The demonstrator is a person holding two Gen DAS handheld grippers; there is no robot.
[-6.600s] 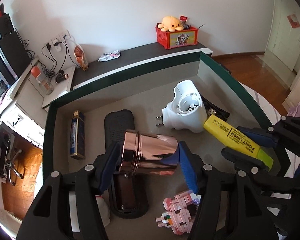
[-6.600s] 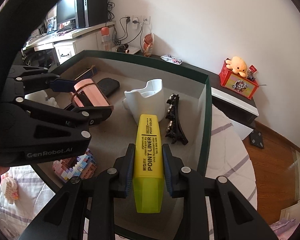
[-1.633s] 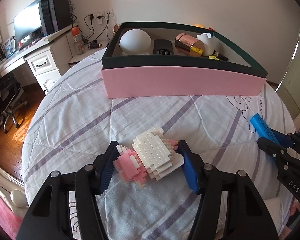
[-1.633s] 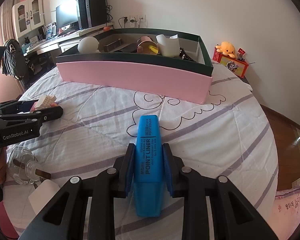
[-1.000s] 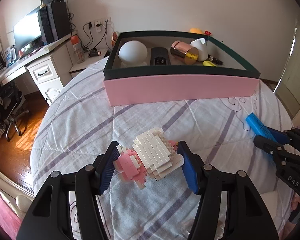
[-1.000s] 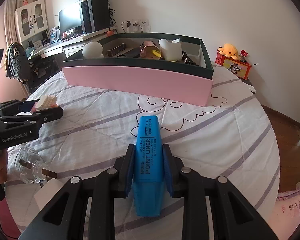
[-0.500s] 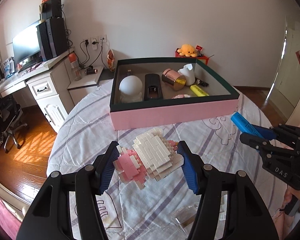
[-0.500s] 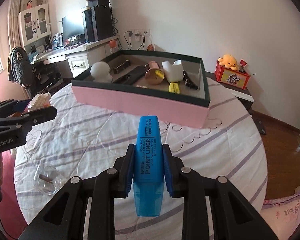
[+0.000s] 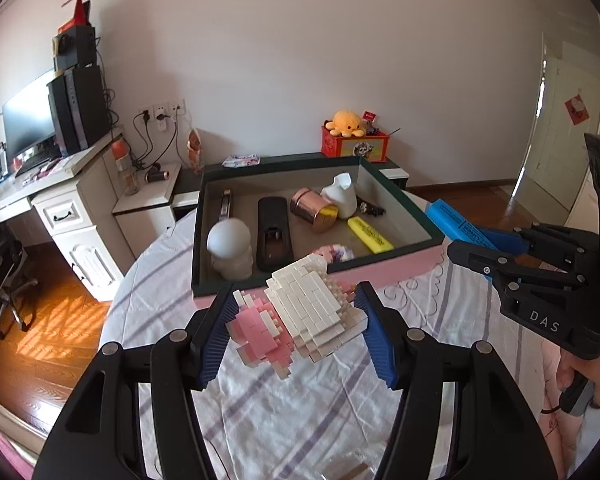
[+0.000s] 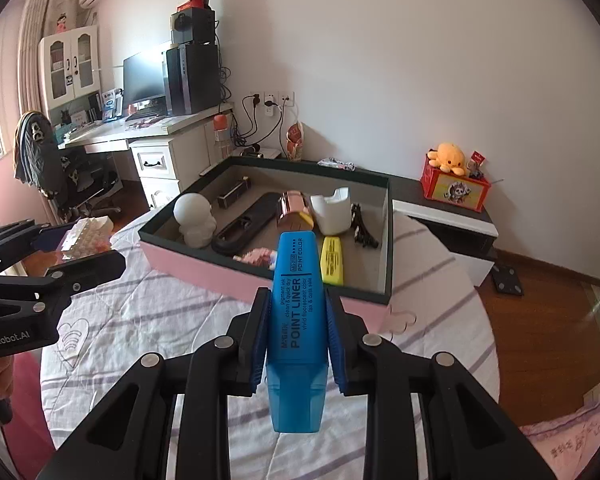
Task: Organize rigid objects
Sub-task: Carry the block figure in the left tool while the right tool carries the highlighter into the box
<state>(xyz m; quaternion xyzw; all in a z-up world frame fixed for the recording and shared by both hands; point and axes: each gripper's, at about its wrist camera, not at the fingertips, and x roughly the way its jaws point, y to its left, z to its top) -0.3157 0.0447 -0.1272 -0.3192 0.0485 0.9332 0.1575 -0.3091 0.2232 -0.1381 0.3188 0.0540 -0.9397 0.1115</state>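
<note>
Pink & white brick-built figure [image 9: 300,312] sits clamped btwn the blue pads of the left gripper [image 9: 296,326], held in the air above the striped bedspread [image 9: 300,420], just in front of the pink box [image 9: 384,276]. Blue Point Liner highlighter [image 10: 296,320] is pinched lengthwise in the right gripper [image 10: 296,332], jaws narrow on its body, cap end pointing at the box's near wall.

Inside the box w/ dark green rim: white round-headed figure [image 9: 230,248] at near left, black remote [image 9: 274,232] next to it, rose-gold cylinder [image 9: 314,210] on its side, white plug-in device [image 9: 342,196] behind that, yellow highlighter [image 9: 370,234] on the right, another small pink brick piece [image 9: 334,252] by the near wall.

Beyond the box: a red box w/ yellow plush octopus [image 9: 346,122] on a low dark shelf; white desk [image 9: 60,204] w/ monitor to the left.
</note>
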